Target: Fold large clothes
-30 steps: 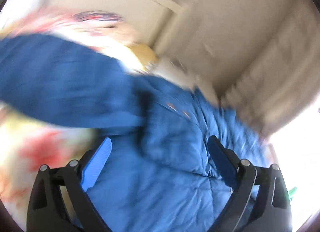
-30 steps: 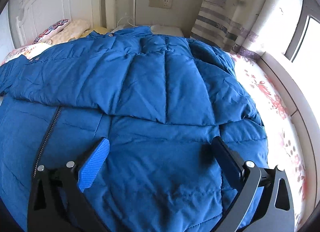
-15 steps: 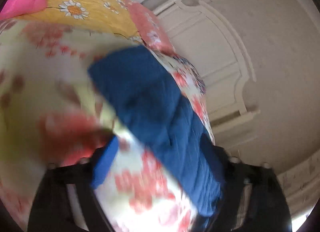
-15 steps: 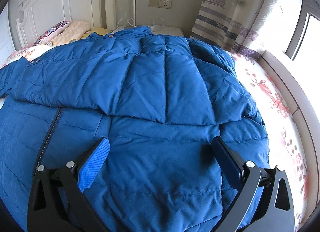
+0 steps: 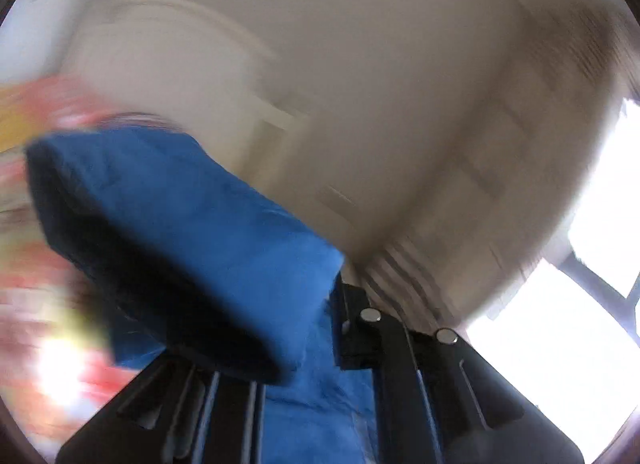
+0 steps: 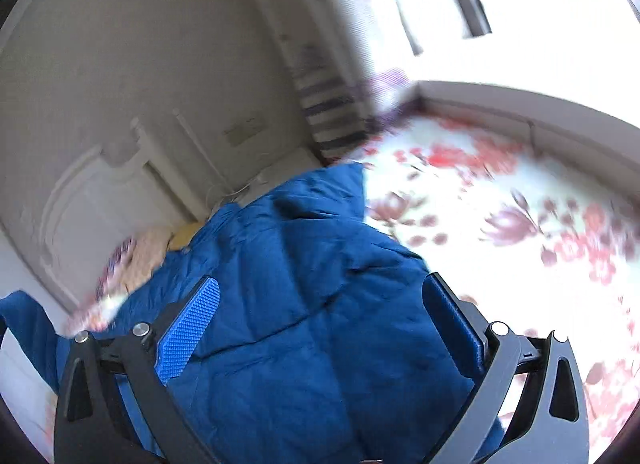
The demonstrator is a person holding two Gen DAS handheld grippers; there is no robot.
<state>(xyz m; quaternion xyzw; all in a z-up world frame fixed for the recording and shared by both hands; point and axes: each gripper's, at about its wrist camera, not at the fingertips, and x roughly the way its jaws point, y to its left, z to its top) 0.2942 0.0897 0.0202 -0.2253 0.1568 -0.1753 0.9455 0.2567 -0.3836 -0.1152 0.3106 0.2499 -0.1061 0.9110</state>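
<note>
1. Pinching a sleeve [image 5: 192, 224] of the blue padded coat [image 6: 312, 324], the left gripper [image 5: 316, 344] has just been closing; its jaws now clamp the fabric, judged a hold for carrying the sleeve across the body.
2. Coat lies spread on the flowered bedsheet [image 6: 500, 224], collar end toward the white headboard [image 6: 100, 192].
3. Right gripper [image 6: 320, 328] hangs over the coat's middle, jaws wide apart, nothing between the pads; probably free to pin or smooth the fold.
4. Left view blurred; sleeve end raised clear of the bed.
</note>
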